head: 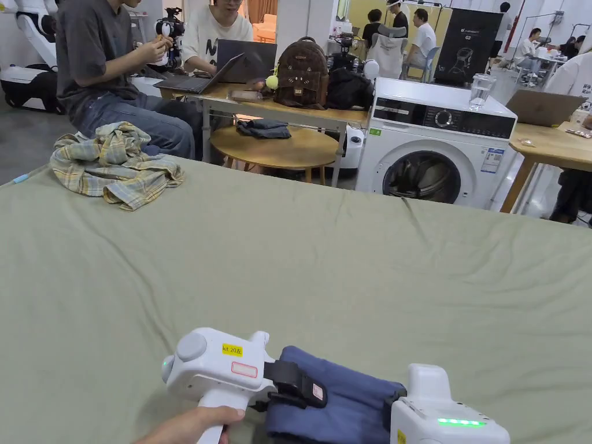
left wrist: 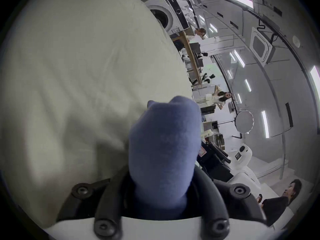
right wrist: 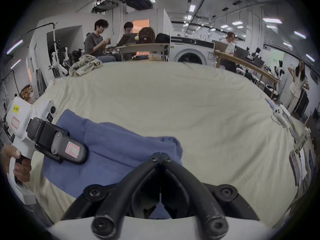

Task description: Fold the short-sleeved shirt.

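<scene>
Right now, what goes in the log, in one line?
step: folding | shirt: blue, bunched, near table edge | left gripper: shut on shirt | right gripper: shut on shirt | plaid cloth: far left corner

The white, pistol-shaped left gripper with black jaws [head: 298,386] lies low by the near edge of the green bed cover, gripped at its handle by a bare hand [head: 191,424], jaws clamped on blue cloth. The white right gripper [right wrist: 160,157] sits just beside it, its black jaw tips pressed together
</scene>
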### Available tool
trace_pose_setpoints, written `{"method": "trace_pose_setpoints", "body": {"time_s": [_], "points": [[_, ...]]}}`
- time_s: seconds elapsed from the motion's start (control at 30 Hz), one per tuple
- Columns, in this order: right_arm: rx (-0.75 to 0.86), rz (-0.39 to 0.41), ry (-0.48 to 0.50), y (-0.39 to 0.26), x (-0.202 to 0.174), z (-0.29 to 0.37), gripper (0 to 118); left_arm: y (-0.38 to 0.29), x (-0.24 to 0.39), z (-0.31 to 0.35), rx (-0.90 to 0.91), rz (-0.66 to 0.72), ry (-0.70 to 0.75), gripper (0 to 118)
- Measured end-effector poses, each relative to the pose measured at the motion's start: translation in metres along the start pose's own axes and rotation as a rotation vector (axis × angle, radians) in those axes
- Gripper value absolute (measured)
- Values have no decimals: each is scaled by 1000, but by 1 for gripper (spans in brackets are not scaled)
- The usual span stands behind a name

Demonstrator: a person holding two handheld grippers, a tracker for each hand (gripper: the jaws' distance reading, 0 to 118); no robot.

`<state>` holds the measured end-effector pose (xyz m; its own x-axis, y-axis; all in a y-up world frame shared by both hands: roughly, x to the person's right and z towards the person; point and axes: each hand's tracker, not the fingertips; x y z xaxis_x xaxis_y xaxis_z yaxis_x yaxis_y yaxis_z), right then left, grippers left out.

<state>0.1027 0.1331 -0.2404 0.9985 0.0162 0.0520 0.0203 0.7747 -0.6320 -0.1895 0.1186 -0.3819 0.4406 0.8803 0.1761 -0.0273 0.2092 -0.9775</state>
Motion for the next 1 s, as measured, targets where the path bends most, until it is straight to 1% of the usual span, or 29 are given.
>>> {"method": "trace_pose_setpoints", "body": {"time_s": [0.13,0.27,0.4,0.47,0.57,0.63,0.77,0.87,1.0], "points": [[26,15,14,20,-15,5,0,7,14,38,32,-17,43,20],[39,47,33,33,-44,2,0,10,18,98,106,-18,97,20],[36,74,87,44,-80,-5,0,8,16,163,152,-16,158,20],[37,112,112,49,-105,-9,0,3,14,198,177,-14,204,20],[29,139,172,55,-138,-15,0,-4,4,247,215,-5,258,20],[36,155,189,57,-159,-15,0,-9,-7,279,237,22,284,20],[37,195,255,59,-195,-14,0,-19,-30,342,259,56,337,20],[41,213,276,60,-214,-13,0,-26,-39,376,260,80,415,20],[41,219,305,61,-230,-14,0,-25,-51,413,271,125,476,20]]}}
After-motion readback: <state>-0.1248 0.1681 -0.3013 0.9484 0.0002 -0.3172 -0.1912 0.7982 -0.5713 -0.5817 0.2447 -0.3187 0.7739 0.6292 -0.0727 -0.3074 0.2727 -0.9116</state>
